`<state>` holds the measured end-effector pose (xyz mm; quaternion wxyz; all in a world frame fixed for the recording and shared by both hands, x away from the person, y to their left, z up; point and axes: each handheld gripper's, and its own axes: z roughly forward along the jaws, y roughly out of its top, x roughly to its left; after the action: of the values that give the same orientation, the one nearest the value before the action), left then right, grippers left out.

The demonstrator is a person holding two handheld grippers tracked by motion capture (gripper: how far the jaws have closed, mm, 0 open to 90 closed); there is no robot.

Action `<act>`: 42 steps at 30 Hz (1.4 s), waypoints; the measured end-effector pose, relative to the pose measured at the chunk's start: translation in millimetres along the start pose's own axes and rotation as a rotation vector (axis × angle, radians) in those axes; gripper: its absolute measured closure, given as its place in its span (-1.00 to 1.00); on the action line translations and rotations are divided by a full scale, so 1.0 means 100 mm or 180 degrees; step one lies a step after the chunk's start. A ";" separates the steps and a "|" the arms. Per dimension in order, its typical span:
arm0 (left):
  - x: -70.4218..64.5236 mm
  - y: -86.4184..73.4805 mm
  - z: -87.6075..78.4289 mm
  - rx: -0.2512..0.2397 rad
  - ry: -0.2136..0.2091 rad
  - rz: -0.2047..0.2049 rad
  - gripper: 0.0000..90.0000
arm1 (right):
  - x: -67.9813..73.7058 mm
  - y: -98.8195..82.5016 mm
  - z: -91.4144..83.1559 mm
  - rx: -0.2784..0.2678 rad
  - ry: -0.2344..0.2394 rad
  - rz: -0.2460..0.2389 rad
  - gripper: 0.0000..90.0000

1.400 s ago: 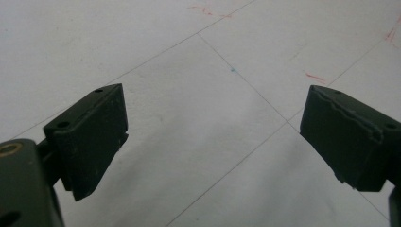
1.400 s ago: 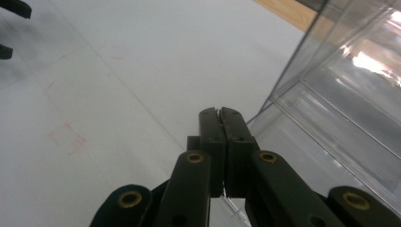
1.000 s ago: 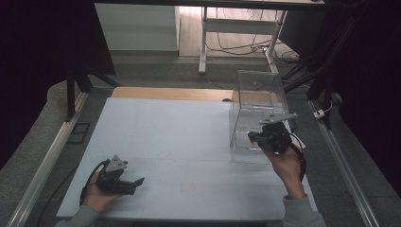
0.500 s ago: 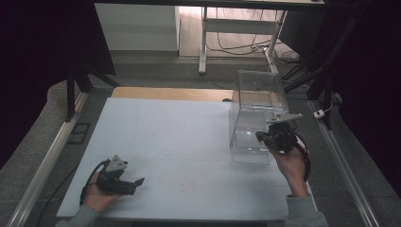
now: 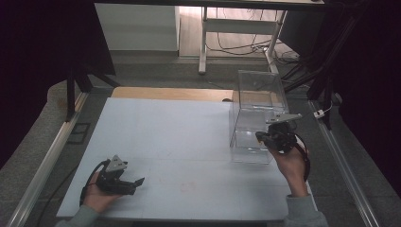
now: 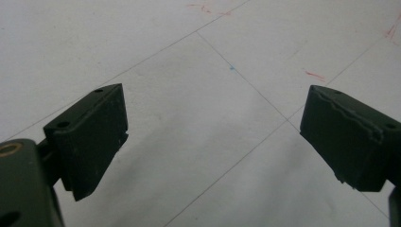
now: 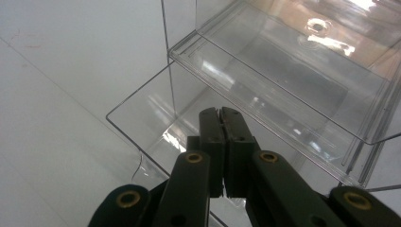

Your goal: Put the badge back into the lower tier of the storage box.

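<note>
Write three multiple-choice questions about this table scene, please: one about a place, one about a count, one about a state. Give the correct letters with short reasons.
1. Where does the clear plastic box stand on the white table?
A. at its right side
B. at its left side
C. in the middle of the near edge

2. How many hand-held grippers are at the table?
A. one
B. two
C. three

3. How do the jaws of the right gripper stand?
A. wide open
B. shut on a cloth
C. shut, with nothing between them

Answers: 1 A, the high view shows the box at the right, by the right gripper. 2 B, the left gripper and the right one. 3 C, the right gripper view shows the two jaws pressed together, empty.
</note>
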<state>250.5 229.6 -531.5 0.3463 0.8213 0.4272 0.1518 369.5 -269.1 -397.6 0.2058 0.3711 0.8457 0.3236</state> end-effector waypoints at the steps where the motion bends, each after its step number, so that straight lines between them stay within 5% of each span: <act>1: 0.00 0.00 0.00 0.0001 0.0000 0.0001 -0.81 | 0.00 0.00 0.00 -0.0001 0.0002 0.0002 0.95; 4: 0.00 0.00 0.00 0.0003 -0.0003 0.0002 -0.81 | 0.00 0.00 0.00 -0.0007 0.0014 0.0007 0.86; 10: 0.00 0.00 0.00 -0.0001 -0.0003 0.0000 -0.81 | 0.03 0.02 -0.03 -0.0082 0.0069 0.0014 0.26; 17: 0.00 0.00 -0.01 -0.0003 -0.0006 0.0001 -0.81 | 0.07 0.01 -0.03 -0.0143 0.0198 0.0064 0.01; 30: -0.02 0.00 -0.02 -0.0028 -0.0010 0.0000 -0.81 | 0.23 -0.15 -0.16 -0.0402 0.0381 0.0068 -0.05; 42: -0.02 0.00 -0.04 -0.0049 -0.0014 0.0003 -0.81 | 0.36 -0.48 -0.12 -0.0333 0.0428 0.0058 -0.05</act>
<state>247.2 229.8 -528.6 0.3535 0.8192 0.4248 0.1535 315.4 -271.1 -426.4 0.1647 0.3449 0.8361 0.3934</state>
